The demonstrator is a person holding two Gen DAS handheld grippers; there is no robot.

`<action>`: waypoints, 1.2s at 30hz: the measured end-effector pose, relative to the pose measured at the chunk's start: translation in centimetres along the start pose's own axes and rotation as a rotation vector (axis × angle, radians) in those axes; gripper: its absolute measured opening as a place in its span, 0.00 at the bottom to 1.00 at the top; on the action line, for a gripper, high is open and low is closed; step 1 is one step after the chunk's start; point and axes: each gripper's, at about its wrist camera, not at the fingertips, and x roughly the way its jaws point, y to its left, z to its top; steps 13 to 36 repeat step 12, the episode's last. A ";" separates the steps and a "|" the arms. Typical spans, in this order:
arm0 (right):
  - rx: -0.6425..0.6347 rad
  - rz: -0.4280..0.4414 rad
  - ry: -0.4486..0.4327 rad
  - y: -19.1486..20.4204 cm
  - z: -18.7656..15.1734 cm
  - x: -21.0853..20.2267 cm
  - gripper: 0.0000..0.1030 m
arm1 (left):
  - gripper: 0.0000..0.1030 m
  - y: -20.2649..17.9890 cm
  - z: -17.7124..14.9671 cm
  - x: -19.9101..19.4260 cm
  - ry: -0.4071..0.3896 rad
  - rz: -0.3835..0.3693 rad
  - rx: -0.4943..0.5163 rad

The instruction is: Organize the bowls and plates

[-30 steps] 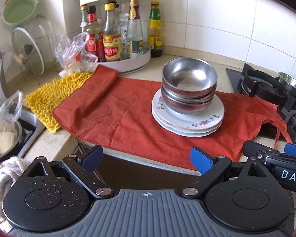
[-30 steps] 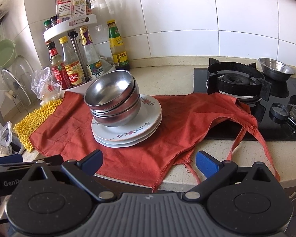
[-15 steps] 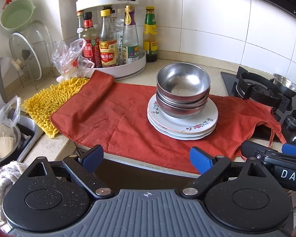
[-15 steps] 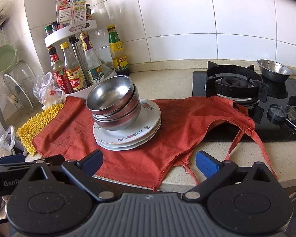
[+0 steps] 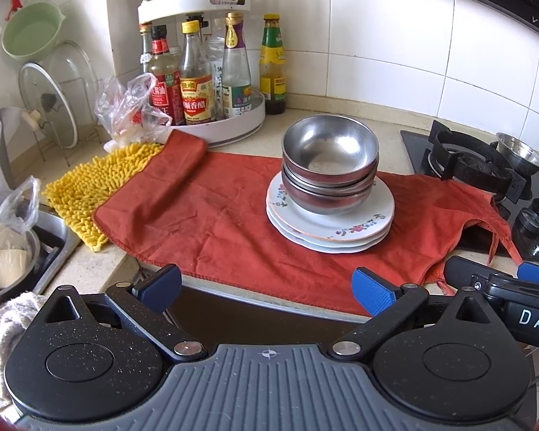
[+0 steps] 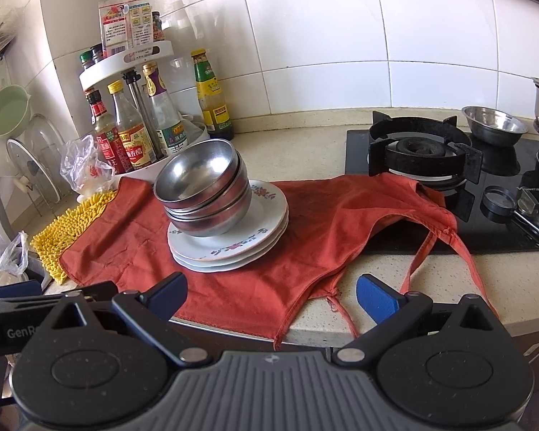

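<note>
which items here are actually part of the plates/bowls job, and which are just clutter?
Job:
- stacked steel bowls
- floral plates under them
- left gripper and right gripper, both open, empty

Clutter:
- red cloth under the stack
- yellow mat
- sauce bottles on the rack
- gas burner
- small steel bowl by the stove

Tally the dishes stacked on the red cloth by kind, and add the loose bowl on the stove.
Steel bowls nested in the stack: 3
Floral plates under them: 3
Small steel bowl on the stove: 1
Total: 7
</note>
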 end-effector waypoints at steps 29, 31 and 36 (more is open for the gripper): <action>0.016 0.006 -0.010 -0.9 -0.1 -1.0 0.96 | 1.00 -0.8 -0.1 -0.9 -0.044 -0.005 0.032; 0.016 0.006 -0.010 -0.9 -0.1 -1.0 0.96 | 1.00 -0.8 -0.1 -0.9 -0.044 -0.005 0.032; 0.016 0.006 -0.010 -0.9 -0.1 -1.0 0.96 | 1.00 -0.8 -0.1 -0.9 -0.044 -0.005 0.032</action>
